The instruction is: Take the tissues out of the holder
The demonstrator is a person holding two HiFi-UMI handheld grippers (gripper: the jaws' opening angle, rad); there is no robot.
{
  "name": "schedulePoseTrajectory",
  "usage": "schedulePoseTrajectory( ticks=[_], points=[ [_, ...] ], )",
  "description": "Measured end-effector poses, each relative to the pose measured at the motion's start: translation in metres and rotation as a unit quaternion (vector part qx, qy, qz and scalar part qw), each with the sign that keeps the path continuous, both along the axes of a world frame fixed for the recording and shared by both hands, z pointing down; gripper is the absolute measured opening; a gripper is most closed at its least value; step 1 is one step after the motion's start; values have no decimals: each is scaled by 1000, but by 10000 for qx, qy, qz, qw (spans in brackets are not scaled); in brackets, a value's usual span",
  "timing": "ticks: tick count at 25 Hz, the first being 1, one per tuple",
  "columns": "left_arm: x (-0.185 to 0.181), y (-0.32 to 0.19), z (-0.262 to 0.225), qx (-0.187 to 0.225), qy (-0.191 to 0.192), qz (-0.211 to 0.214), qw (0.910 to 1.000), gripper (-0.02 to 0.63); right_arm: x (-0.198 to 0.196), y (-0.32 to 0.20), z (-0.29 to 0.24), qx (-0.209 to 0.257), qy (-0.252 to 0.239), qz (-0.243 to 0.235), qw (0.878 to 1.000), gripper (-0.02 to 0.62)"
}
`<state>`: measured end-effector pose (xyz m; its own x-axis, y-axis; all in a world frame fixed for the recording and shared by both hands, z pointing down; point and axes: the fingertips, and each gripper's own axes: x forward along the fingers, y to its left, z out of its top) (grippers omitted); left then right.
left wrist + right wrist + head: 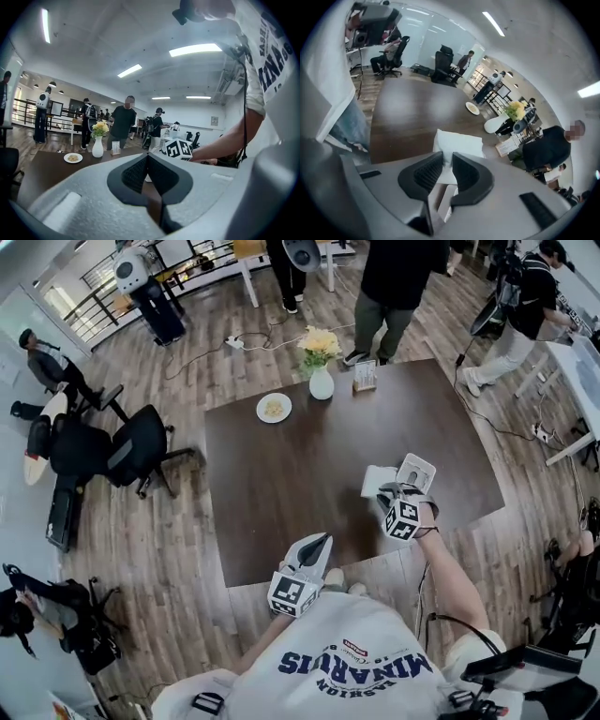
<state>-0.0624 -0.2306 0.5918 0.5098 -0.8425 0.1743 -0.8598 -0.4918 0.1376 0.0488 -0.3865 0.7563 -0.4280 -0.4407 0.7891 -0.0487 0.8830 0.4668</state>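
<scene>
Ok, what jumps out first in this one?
The white tissue clamped in the right gripper over the dark table. Then the yellow flowers in a white vase at the far edge, beside the tissue holder. The left gripper is shut and empty at the near edge.

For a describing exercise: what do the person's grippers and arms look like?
The left gripper and right gripper are pale grey with black ribbed pads; each bears a white cube with black square markers. White short-sleeved T-shirt, dark print; a black cable by the right arm.
</scene>
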Motion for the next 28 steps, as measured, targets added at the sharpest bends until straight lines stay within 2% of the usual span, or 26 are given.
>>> schedulePoseTrajectory(
  ticks=[6,13,20,28],
  points=[
    [-40,12,7,-137,-6,-707,9974,3,-22,-15,60,-228,628,-746,9950,74],
    [-71,28,18,-258,-47,-1157,9929,3,-26,-21,111,-576,969,-946,9891,74],
    [-79,31,18,-278,-99,-1320,9908,3,-21,-9,140,-915,1107,-1100,9835,75],
    [-72,31,16,-251,-101,-1269,9915,3,-27,-6,141,-800,1163,-1217,9825,89]
  ],
)
